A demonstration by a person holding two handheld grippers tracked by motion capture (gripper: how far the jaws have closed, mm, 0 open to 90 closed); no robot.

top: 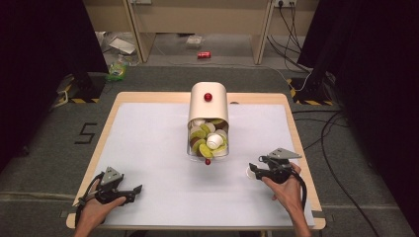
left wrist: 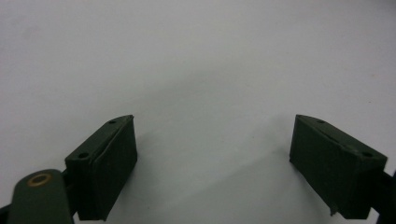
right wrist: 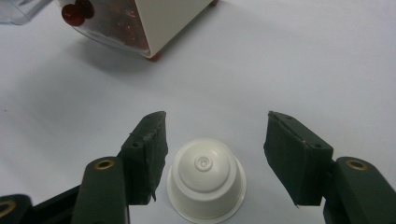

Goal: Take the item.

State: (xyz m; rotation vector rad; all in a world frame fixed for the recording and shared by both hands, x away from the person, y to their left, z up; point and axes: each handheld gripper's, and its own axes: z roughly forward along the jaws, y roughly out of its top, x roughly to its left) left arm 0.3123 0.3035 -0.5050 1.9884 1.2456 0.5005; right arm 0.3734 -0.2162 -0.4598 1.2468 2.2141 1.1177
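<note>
high view, dispenser: cream capsule dispenser [top: 208,101] mid-table, clear drawer [top: 208,148] pulled toward you, full of green, white and brown pods.
high view, target: white capsule [top: 250,172] on the white mat [top: 158,148], just ahead of your right gripper [top: 257,170], well apart from the drawer.
high view, left: left gripper [top: 134,190] parked near the mat's near-left corner, away from the work.
left gripper view: jaws wide open, nothing between them, bare mat below. Leave it parked.
right gripper view, capsule: white capsule [right wrist: 206,184] sits dome up, flange down, between the pads.
right gripper view, fingers: open; left pad close beside the capsule, possibly brushing it, right pad clear. Not gripped yet.
step tip: shift slightly right to centre, close on the side wall above the flange, squeeze gently so it likely won't pop out or dent.
</note>
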